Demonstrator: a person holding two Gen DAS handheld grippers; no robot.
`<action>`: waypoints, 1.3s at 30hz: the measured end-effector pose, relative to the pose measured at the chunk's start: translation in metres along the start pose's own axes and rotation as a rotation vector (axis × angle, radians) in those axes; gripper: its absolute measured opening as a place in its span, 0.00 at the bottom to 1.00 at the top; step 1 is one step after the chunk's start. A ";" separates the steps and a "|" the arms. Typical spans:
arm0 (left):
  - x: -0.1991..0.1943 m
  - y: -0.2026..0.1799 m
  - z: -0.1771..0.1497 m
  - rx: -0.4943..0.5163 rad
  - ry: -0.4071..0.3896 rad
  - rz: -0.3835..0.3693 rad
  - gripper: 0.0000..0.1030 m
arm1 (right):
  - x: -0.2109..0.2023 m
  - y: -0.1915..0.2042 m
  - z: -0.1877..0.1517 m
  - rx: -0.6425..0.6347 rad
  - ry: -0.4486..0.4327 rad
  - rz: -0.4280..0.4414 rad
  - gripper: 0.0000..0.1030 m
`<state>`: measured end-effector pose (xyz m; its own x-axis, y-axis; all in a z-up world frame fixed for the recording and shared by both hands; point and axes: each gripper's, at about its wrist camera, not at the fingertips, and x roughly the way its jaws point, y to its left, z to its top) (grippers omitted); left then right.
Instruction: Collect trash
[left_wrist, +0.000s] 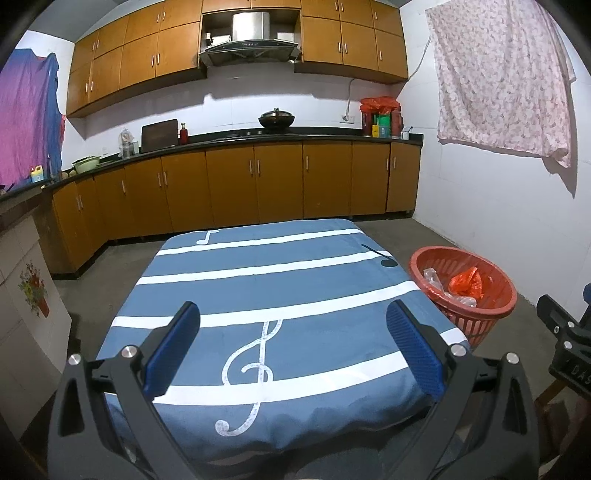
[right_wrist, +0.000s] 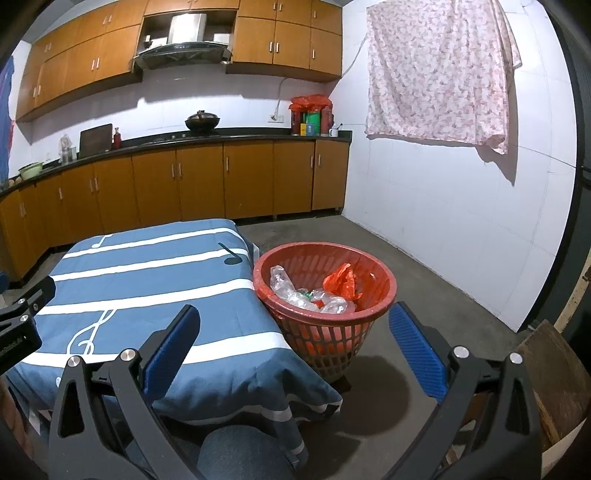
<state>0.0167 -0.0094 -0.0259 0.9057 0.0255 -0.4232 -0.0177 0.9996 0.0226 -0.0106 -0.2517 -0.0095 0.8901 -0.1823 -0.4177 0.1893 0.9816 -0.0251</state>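
A red plastic basket (right_wrist: 332, 341) stands on the floor right of the table; it also shows in the left wrist view (left_wrist: 484, 319). It holds a crumpled orange bag (right_wrist: 341, 282) and clear plastic wrappers and bottles (right_wrist: 306, 295). The table is covered by a blue cloth with white stripes and music notes (left_wrist: 266, 291), with nothing lying on it. My left gripper (left_wrist: 293, 345) is open and empty above the table's near edge. My right gripper (right_wrist: 295, 345) is open and empty, held before the basket at the table's right corner.
Wooden kitchen cabinets (left_wrist: 258, 188) and a dark counter run along the far wall, with a wok (left_wrist: 277, 119) and bottles on it. A floral cloth (right_wrist: 439, 70) hangs on the white right wall. Concrete floor (right_wrist: 424, 295) surrounds the basket. A knee in jeans (right_wrist: 240, 454) shows below.
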 end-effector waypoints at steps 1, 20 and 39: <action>0.000 0.000 0.000 0.000 0.000 -0.002 0.96 | 0.000 0.000 0.000 0.001 0.000 -0.002 0.98; -0.003 0.001 -0.002 -0.003 0.009 -0.024 0.96 | -0.001 -0.005 0.000 0.011 0.007 -0.013 0.98; -0.003 0.000 -0.002 -0.003 0.010 -0.025 0.96 | -0.001 -0.005 0.000 0.011 0.007 -0.013 0.98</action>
<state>0.0132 -0.0091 -0.0269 0.9015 0.0010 -0.4328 0.0034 1.0000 0.0094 -0.0121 -0.2564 -0.0092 0.8844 -0.1951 -0.4239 0.2059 0.9784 -0.0207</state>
